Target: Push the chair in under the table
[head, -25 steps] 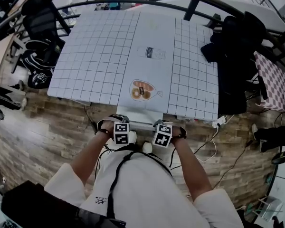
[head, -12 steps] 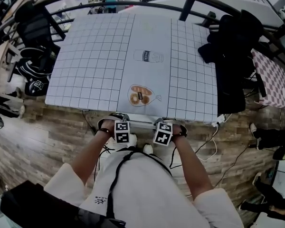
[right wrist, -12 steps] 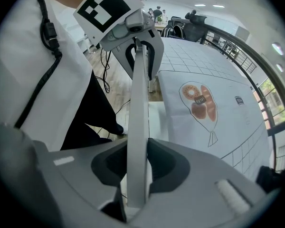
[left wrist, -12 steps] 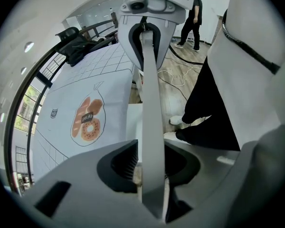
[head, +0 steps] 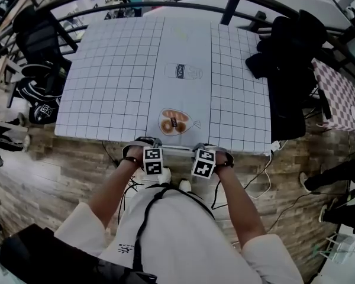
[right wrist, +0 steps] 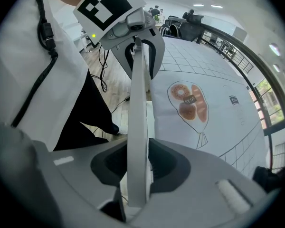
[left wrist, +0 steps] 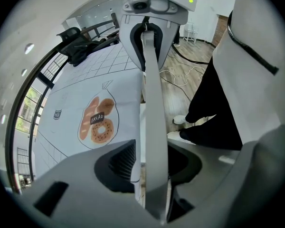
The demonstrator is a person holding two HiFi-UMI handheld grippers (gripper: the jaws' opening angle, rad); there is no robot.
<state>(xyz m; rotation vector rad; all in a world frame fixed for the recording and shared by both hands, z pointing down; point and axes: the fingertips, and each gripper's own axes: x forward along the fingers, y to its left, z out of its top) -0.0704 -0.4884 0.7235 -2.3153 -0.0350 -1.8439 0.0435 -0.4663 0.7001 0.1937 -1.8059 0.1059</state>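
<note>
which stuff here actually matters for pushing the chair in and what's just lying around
For the job:
chair, seen by its back rail
table

Just lying about:
black clothes at the table's right edge
black chair at far left
checked cloth
floor cables

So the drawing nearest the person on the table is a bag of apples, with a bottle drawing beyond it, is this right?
Not quite. The nearest drawing is a bag of bread, not apples: the left gripper view shows its label BREAD. The bottle drawing does lie beyond it on the table.
</note>
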